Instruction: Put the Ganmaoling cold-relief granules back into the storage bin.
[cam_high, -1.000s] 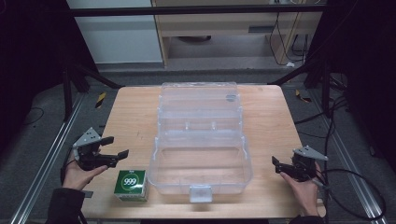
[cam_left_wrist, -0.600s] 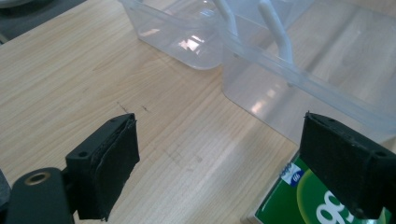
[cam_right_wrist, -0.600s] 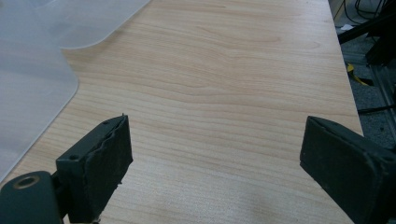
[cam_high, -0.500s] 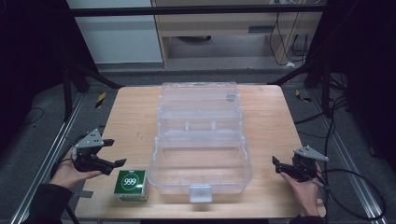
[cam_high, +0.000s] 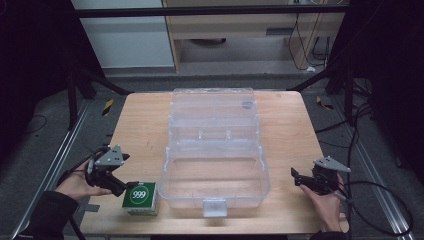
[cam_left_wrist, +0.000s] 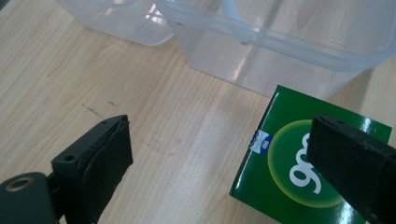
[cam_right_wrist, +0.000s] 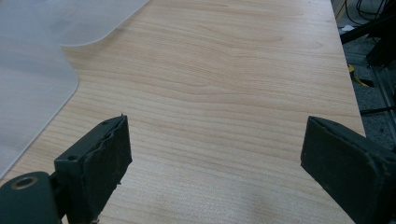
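Wooden table: left tool spread wide, empty, beside green box.

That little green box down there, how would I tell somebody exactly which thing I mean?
Start at the wooden table and find the big clear plastic case lying open in its middle. Just beside the case's near left corner sits the green box. It is small, the one solid-coloured item there, with a white 999 in a circle on top.
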